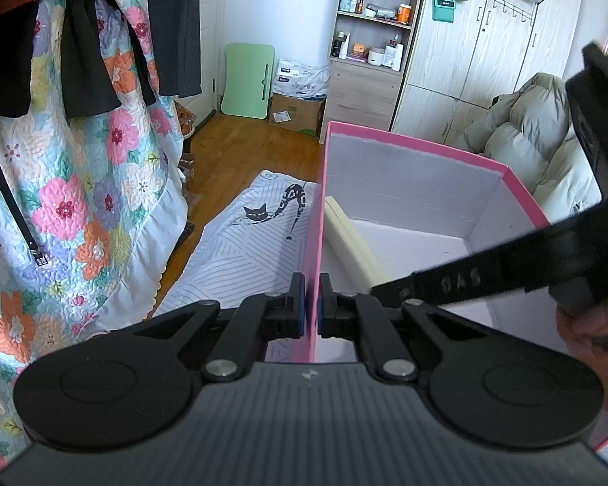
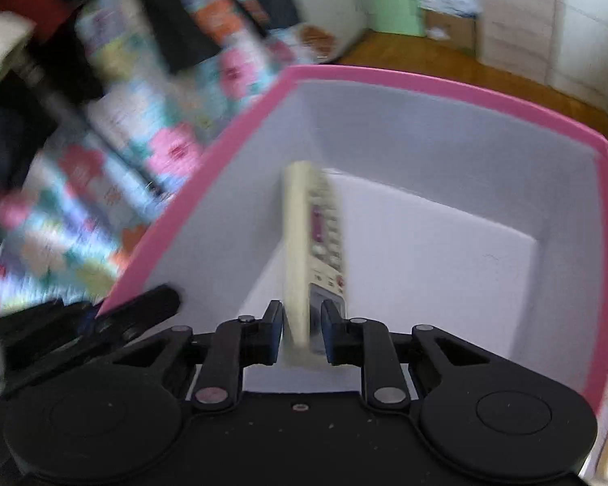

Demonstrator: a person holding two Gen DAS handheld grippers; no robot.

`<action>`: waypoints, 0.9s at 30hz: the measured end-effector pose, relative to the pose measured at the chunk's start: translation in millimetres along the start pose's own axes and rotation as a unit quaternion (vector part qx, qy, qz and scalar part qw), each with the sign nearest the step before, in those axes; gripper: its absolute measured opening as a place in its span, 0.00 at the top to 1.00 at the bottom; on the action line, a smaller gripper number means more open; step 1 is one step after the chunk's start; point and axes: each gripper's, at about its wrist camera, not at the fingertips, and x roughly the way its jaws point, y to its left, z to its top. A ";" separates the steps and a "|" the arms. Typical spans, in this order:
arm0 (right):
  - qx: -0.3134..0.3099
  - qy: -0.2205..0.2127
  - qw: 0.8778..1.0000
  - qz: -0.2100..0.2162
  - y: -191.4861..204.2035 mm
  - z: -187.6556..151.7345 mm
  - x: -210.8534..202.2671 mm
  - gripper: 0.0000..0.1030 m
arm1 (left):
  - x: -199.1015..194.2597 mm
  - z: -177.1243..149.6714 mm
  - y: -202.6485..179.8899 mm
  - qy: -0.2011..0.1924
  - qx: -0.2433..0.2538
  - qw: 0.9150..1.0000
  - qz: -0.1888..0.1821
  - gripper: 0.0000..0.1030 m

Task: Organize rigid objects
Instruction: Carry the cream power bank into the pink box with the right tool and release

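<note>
A pink box with a white inside stands open in front of me. My left gripper is shut on its near left wall, one pad on each side of the thin card. A cream remote control stands on its edge inside the box, close to that wall. My right gripper reaches down into the box and is shut on the remote's near end. In the left wrist view the remote slants along the wall, and one of the right gripper's fingers comes in from the right. My left gripper shows at the box's left wall.
A floral quilt and dark clothes hang at the left. A cat-print mat lies on the wooden floor beside the box. A grey padded coat sits behind it, before the wardrobe. A hand holds the right gripper.
</note>
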 end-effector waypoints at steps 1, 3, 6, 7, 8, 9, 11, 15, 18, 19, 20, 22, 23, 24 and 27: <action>0.011 0.006 1.000 0.024 0.7 -0.6 1.7 0.77 | 0.3 0.1 0.7 0.000 -0.001 1.000 0.000 0.96; 0.043 0.007 0.998 0.054 -4.7 -1.6 3.7 0.78 | 0.4 0.3 2.4 0.000 -0.006 1.000 -0.003 0.96; 0.057 -0.018 0.996 0.067 -11.6 -8.0 -8.1 0.76 | 0.3 0.6 0.1 0.000 -0.003 1.000 -0.002 0.96; 0.051 -0.035 0.995 0.075 -10.3 -12.1 -20.2 0.70 | 0.0 0.0 -1.8 0.000 0.002 1.000 0.001 0.96; 0.046 -0.051 0.994 0.083 -8.2 -16.6 -31.9 0.65 | 0.2 0.2 -2.1 -0.001 0.004 1.000 0.002 0.96; 0.044 -0.067 0.993 0.090 -7.1 -20.8 -44.2 0.64 | 0.2 0.5 -1.0 0.000 0.002 1.000 0.001 0.96; 0.045 -0.096 0.990 0.095 -9.1 -30.6 -72.4 0.63 | 0.4 0.5 0.3 0.000 -0.001 1.000 -0.003 0.96; 0.051 -0.146 0.987 0.043 -26.2 -56.8 -121.4 0.62 | -0.2 -0.4 -3.2 -0.001 0.005 1.000 0.002 0.96; 0.061 -0.165 0.984 -0.025 -49.3 -83.3 -152.8 0.62 | -0.4 -0.7 -2.8 -0.001 0.005 1.000 0.002 0.96; 0.067 -0.166 0.983 -0.044 -58.4 -90.4 -159.3 0.62 | -0.4 -0.6 -2.6 -0.001 0.006 1.000 0.002 0.96; 0.077 -0.165 0.981 -0.063 -67.8 -99.6 -166.1 0.62 | -0.2 -0.7 -2.5 -0.001 0.007 1.000 0.002 0.96; 0.098 -0.156 0.979 -0.086 -85.1 -116.0 -172.8 0.62 | -0.2 -1.0 -2.9 -0.001 0.009 1.000 0.003 0.96; 0.107 -0.150 0.978 -0.098 -91.5 -124.1 -173.1 0.62 | -0.2 -1.1 -2.7 0.000 0.009 1.000 0.004 0.96; 0.113 -0.144 0.977 -0.106 -94.8 -131.6 -170.5 0.61 | -0.4 -1.3 -2.7 0.000 0.008 1.000 0.003 0.96; 0.103 -0.131 0.980 -0.108 -94.2 -151.2 -165.2 0.58 | -0.4 -1.1 -2.8 0.000 0.009 1.000 0.004 0.96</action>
